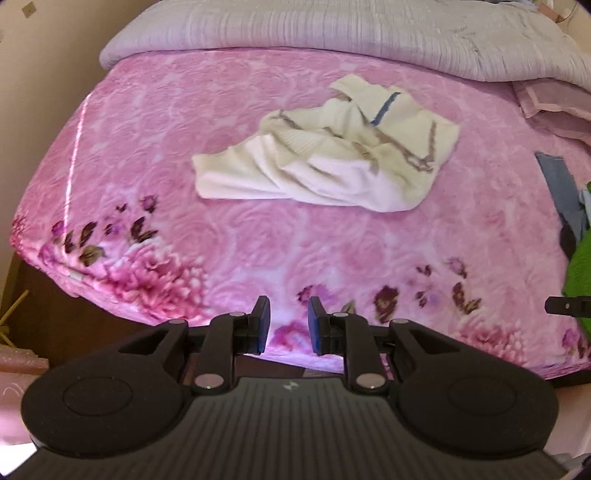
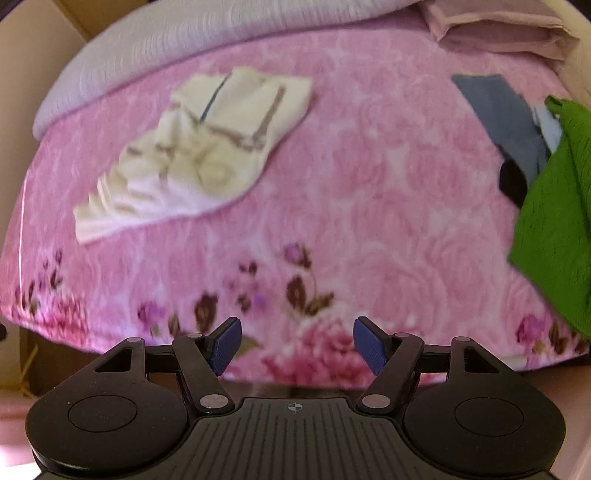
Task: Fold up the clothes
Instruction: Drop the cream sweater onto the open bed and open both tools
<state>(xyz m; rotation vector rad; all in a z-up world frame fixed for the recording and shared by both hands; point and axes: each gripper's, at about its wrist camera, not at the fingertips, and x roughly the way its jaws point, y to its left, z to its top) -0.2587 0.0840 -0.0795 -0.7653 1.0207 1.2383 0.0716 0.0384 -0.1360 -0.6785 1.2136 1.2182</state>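
A crumpled cream garment [image 1: 332, 155] with brown and blue stripes lies in a heap on the pink flowered blanket [image 1: 258, 240] that covers the bed. The right wrist view shows the same cream garment [image 2: 207, 147] at the upper left, blurred. My left gripper [image 1: 289, 317] hovers over the near edge of the bed, well short of the garment. Its blue pads stand a narrow gap apart with nothing between them. My right gripper [image 2: 297, 332] is also above the near edge, over the blanket [image 2: 369, 203], with its jaws wide and empty.
A green knit garment [image 2: 554, 221] and a blue-grey one [image 2: 506, 114] lie piled at the bed's right side. A lilac quilt [image 1: 332, 29] and a folded pinkish cloth [image 2: 498, 29] lie along the far side. The bed's left edge drops to a dark floor [image 1: 37, 314].
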